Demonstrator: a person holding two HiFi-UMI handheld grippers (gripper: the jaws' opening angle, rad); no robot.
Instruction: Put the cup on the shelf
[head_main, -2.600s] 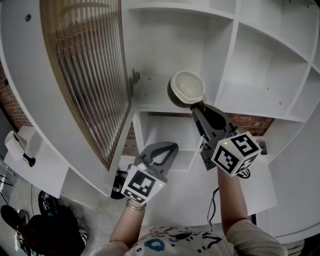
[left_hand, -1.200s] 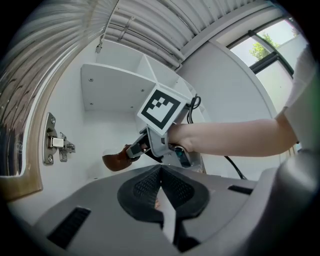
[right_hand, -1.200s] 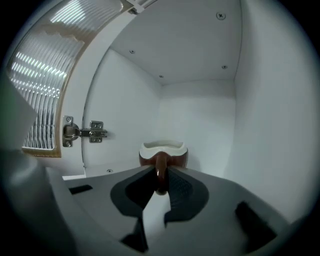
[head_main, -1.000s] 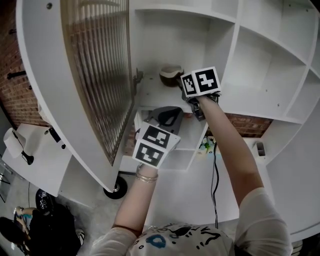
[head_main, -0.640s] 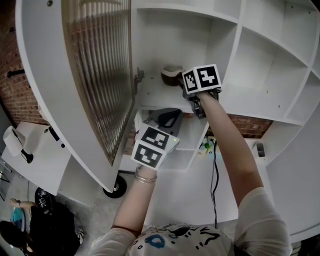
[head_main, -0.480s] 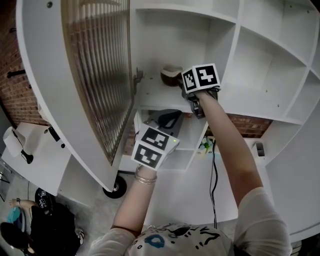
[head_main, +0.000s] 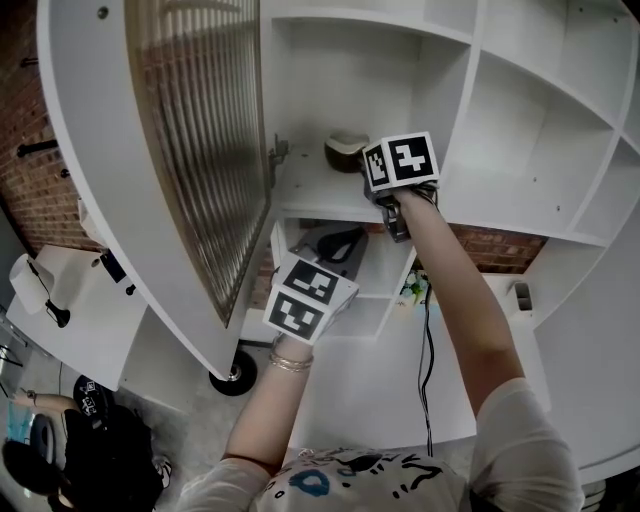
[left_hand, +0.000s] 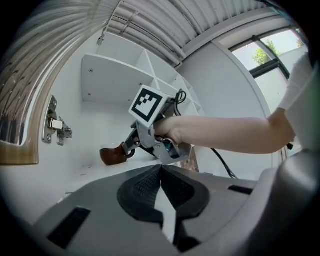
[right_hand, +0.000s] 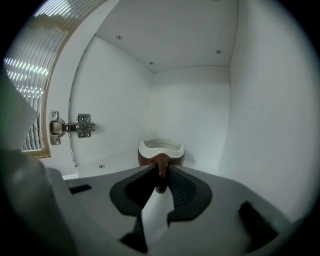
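Observation:
A brown cup (right_hand: 161, 150) with a cream inside stands upright on the white shelf (head_main: 310, 190) of an open compartment; it shows small in the head view as cup (head_main: 345, 152). My right gripper (right_hand: 161, 176) reaches into that compartment and is shut on the cup's handle (right_hand: 161, 167). In the left gripper view the cup (left_hand: 112, 155) rests on the shelf board with the right gripper (left_hand: 129, 148) at its handle. My left gripper (head_main: 340, 241) hangs lower, in front of the compartment below, shut with nothing between its pads (left_hand: 145, 186).
A cabinet door (head_main: 190, 150) with ribbed glass stands open at the left, its hinge (right_hand: 69, 127) on the compartment's left wall. More white compartments (head_main: 530, 130) lie to the right. A black cable (head_main: 430, 330) hangs below, and brick wall (head_main: 500, 248) shows behind.
Since 2.6 s ago the right gripper carried the tilted cup up into the compartment, where it now stands upright. In the last second both grippers barely moved; the left one sank slightly.

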